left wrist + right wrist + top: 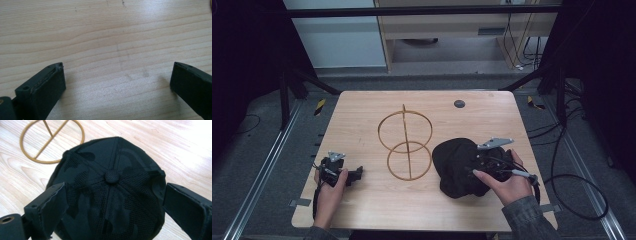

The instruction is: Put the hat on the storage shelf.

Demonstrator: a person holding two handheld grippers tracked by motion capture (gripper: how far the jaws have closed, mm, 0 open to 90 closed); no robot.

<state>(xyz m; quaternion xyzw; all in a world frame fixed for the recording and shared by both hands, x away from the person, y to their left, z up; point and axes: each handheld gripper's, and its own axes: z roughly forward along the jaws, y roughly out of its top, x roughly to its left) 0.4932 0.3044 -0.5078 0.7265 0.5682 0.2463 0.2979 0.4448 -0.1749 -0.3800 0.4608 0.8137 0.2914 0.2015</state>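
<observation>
A black camouflage cap (455,166) lies crown-up on the wooden table (362,120), right of centre. My right gripper (477,167) hovers over it, held by a hand. In the right gripper view its jaws stand wide apart on either side of the cap (112,195), whose top button sits between them; this gripper (113,200) is open. A gold wire stand (405,145), two rings on an upright rod, is at the table's middle and its base ring (51,140) appears past the cap. My left gripper (357,175) rests low at the table's left, open (117,77) over bare wood.
A small dark round disc (459,103) sits near the table's far edge. Cables (572,185) trail off the right side onto the floor. Metal rails run along both sides of the table.
</observation>
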